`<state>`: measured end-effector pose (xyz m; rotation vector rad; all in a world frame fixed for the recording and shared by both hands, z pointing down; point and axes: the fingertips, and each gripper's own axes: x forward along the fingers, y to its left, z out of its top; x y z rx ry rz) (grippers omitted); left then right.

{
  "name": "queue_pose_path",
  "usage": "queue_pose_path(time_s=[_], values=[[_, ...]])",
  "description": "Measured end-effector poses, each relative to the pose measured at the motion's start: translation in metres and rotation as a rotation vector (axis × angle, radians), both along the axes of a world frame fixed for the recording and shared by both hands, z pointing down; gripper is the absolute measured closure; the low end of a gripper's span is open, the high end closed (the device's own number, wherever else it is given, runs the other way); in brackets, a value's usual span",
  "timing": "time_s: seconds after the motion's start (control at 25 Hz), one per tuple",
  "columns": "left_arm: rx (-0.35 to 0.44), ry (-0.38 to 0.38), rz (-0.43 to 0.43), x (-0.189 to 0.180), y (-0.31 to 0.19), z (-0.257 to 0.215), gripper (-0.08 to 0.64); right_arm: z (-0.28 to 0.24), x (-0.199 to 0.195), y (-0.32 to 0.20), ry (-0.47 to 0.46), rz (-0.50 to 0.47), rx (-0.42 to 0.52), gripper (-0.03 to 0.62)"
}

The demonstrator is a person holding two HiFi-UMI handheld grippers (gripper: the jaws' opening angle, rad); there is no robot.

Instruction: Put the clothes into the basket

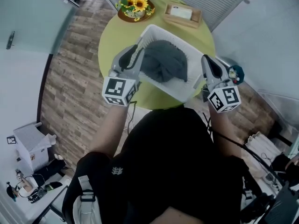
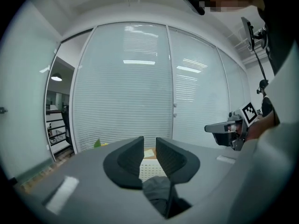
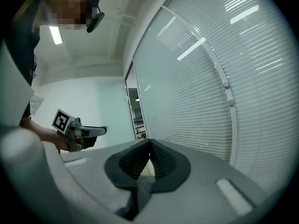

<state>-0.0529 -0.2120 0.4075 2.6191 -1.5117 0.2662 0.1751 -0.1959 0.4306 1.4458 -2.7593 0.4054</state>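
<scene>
**Clothes in the basket, lying between the two grippers**

The dark grey clothes (image 1: 163,62) lay heaped inside the white basket (image 1: 183,95), just ahead of the left gripper (image 1: 139,48) and to its inner side. The basket's long axis ran across from that gripper to the right gripper (image 1: 205,62), so the heap sat between the two tools. The left one was the nearer, at the basket's left rim.

The left gripper's jaws stood a narrow slot apart, with no pad pressing on anything. The perforated basket wall showed through the slot, and dark cloth showed low beneath it. The right gripper's jaws met at their tips beside the basket's right rim. Whether they pinched that rim could not be told.

By the look of it, nothing remained outside the basket to load.

Beyond both grippers on the green table (image 1: 114,43) stood a bowl of sunflowers (image 1: 135,4) and a wooden tray (image 1: 183,14), both well apart from the basket. Neither blocked a lift or a withdrawal.
</scene>
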Motion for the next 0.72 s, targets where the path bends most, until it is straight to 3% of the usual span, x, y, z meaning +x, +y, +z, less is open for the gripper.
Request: queue_pose_path(time_s=[0.48,0.72], values=[[0.089,0.020,-0.112,-0.042,0.030,-0.031,0.525,-0.016,0.013,0.010,-0.019,0.009,-0.007,0.591],[0.086,0.040,-0.113,-0.055,0.054,-0.037,0.552,-0.024,0.002,0.029,0.127,0.008,0.063,0.591]])
